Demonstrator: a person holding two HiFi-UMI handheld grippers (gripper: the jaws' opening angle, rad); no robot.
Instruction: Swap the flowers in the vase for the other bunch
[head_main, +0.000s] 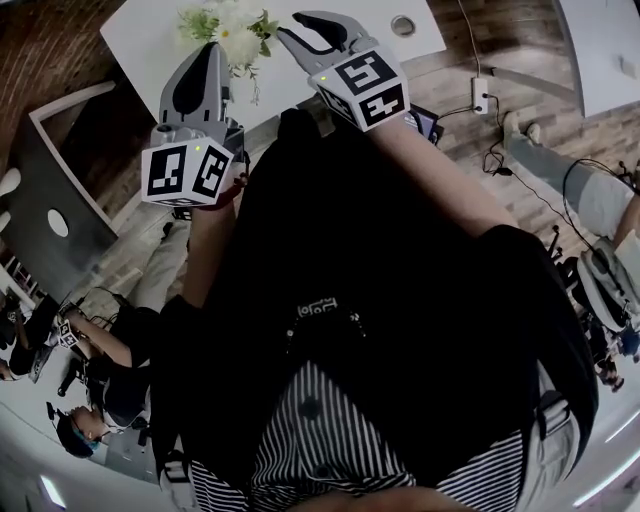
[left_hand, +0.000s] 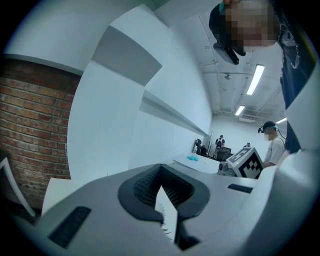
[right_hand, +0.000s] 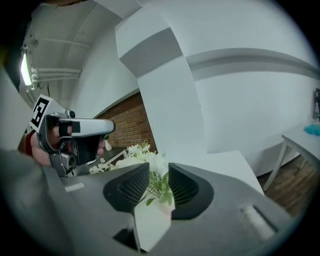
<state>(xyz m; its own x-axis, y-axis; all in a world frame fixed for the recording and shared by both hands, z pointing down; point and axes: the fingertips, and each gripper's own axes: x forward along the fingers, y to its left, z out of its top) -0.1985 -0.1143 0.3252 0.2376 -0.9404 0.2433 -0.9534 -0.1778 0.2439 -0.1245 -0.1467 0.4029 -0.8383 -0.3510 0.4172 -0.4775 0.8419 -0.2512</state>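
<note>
A bunch of white flowers with green leaves (head_main: 235, 28) stands on the white table (head_main: 150, 30). I cannot make out a vase. My left gripper (head_main: 207, 55) hangs just left of the flowers, its jaws together with nothing between them (left_hand: 160, 172). My right gripper (head_main: 305, 30) is just right of the bunch, open, its tips pointing at it. In the right gripper view the flowers (right_hand: 145, 160) and their stems show through the gap of the right gripper (right_hand: 159, 172), past the pads and untouched. The left gripper (right_hand: 75, 134) shows beside them.
The table has a round grommet (head_main: 403, 25) at its far right. A brick wall (left_hand: 30, 135) stands behind it. Cables and a power strip (head_main: 481, 95) lie on the wooden floor. People sit at the lower left (head_main: 110, 350), and someone's leg reaches in at the right (head_main: 560, 175).
</note>
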